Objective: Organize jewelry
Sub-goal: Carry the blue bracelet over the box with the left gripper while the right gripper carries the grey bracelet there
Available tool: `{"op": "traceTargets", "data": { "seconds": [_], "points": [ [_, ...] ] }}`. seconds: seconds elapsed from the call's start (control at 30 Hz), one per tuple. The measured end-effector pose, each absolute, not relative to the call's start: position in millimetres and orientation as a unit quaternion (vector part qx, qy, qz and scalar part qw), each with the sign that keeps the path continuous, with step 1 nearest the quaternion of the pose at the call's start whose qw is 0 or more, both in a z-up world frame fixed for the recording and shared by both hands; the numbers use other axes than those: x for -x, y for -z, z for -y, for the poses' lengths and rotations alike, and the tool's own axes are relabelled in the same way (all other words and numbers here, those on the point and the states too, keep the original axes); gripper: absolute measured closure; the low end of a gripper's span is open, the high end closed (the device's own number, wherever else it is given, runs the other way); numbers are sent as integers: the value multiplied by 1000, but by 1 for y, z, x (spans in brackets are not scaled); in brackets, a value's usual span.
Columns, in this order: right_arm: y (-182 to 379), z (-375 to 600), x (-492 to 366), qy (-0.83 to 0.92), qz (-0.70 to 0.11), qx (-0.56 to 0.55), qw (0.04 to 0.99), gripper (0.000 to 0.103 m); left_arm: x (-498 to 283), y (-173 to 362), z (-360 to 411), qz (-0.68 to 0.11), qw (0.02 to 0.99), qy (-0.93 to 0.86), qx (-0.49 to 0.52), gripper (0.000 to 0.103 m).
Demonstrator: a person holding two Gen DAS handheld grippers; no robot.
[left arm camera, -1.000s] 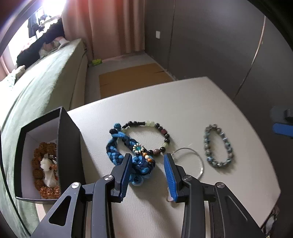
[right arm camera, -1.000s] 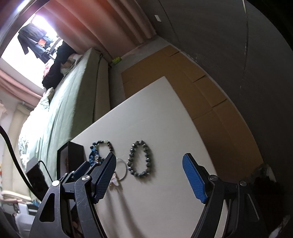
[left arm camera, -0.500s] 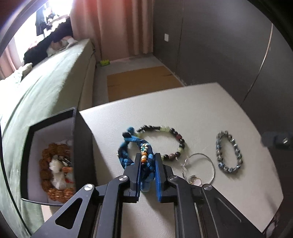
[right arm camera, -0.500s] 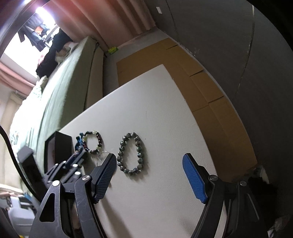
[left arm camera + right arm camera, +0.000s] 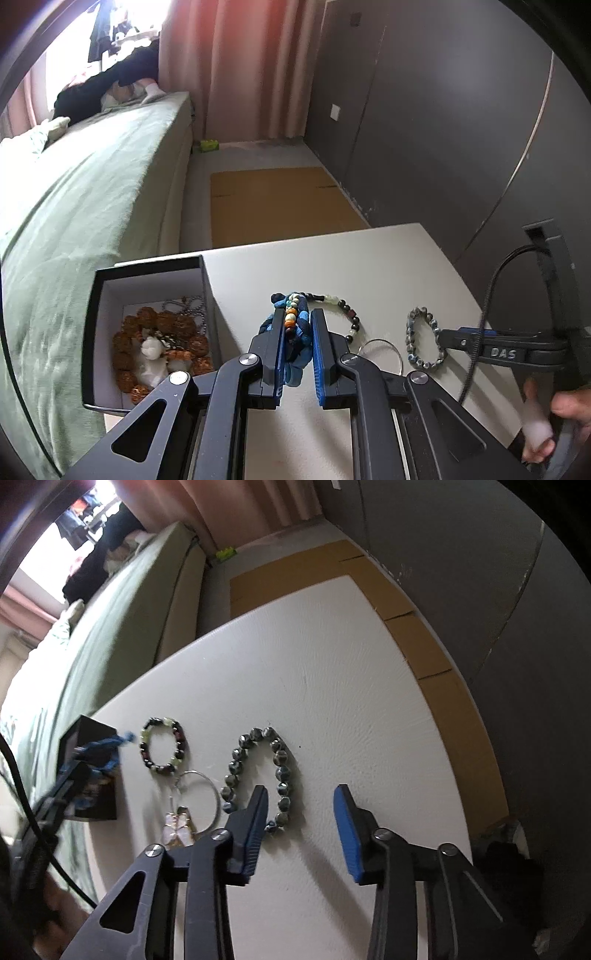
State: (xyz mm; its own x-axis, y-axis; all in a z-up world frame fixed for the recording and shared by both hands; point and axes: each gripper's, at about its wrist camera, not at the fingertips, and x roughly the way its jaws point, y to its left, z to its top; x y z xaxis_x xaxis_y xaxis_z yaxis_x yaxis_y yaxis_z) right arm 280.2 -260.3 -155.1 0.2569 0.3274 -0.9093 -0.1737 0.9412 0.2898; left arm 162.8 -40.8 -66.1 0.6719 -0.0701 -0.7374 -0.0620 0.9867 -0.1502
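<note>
My left gripper (image 5: 298, 314) is shut on the blue braided bracelet (image 5: 295, 332) and holds it off the white table (image 5: 332, 266), just right of the black jewelry box (image 5: 147, 265). My right gripper (image 5: 301, 792) hangs low over the grey-green bead bracelet (image 5: 255, 771). Its jaws are closing, with the near right side of that loop between them and the pads not touching it. A dark bead bracelet with pale green beads (image 5: 162, 746) and a wire hoop with a pink charm (image 5: 199, 797) lie between box and grey bracelet.
The box (image 5: 88, 731) has a white inside holding brown bead jewelry (image 5: 159, 343). A green bed (image 5: 74, 221) runs along the left. Cardboard (image 5: 273, 199) lies on the floor beyond the table, a dark wall (image 5: 443, 129) at right. A person's hand (image 5: 569, 410) shows at lower right.
The left gripper shut on the blue bracelet and lifted it off the table. The right gripper came down over the grey-green bracelet and its jaws narrowed.
</note>
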Motion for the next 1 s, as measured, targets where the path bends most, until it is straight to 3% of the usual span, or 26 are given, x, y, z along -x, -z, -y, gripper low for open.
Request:
{"op": "traceTargets", "data": {
  "seconds": [0.17,0.23,0.63,1.0],
  "points": [
    [150,246,-276,-144,-572,-20,807,70,-157,56,28,-393,915,3,97,90],
    [149,238,-274,-150,-572,1,807,92,-153,50,21,-385,917,0,104,90],
    [102,239,-254,-217,-529,-79,816,93,-139,35,-27,-353,924,-44,142,90],
    [78,213,-244,-254,-509,-108,815,93,-142,48,-52,-375,912,-53,159,90]
  ]
}}
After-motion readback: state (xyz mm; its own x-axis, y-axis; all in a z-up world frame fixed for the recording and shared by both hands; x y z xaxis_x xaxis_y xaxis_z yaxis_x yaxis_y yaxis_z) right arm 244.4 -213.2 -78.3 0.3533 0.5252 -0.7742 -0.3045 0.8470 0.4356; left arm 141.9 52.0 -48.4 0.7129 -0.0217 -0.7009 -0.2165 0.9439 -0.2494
